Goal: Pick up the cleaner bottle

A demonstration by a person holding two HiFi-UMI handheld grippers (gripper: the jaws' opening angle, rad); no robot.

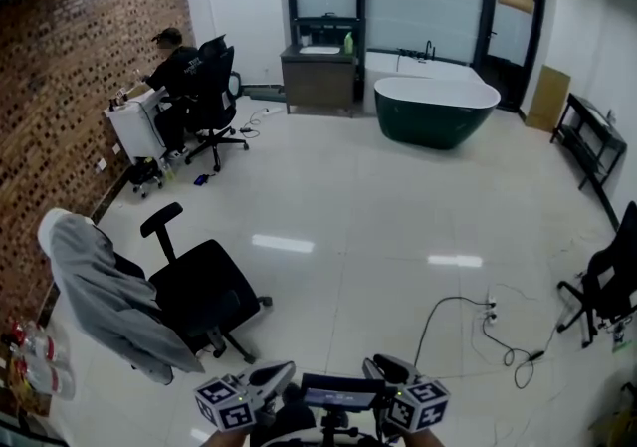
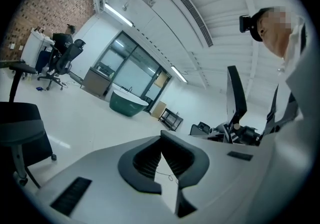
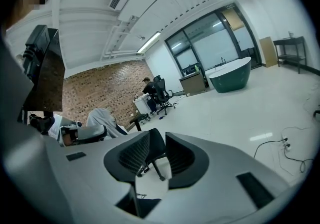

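Observation:
A green bottle (image 1: 348, 42) stands on the dark vanity counter (image 1: 318, 59) at the far end of the room, beside the sink, far from both grippers. Both grippers sit at the bottom edge of the head view, over the white floor. My left gripper (image 1: 267, 377) (image 2: 161, 139) is shut, its ribbed pads meeting with nothing between them. My right gripper (image 1: 388, 368) (image 3: 158, 140) is open, and only the floor and a chair leg show through the gap between its pads. The bottle is too small to make out in either gripper view.
A black office chair (image 1: 204, 291) draped with a grey jacket stands at the near left. A dark green bathtub (image 1: 436, 109) sits at the back. A person (image 1: 177, 67) sits at a white desk by the brick wall. A cable and power strip (image 1: 490, 316) lie on the floor at the right.

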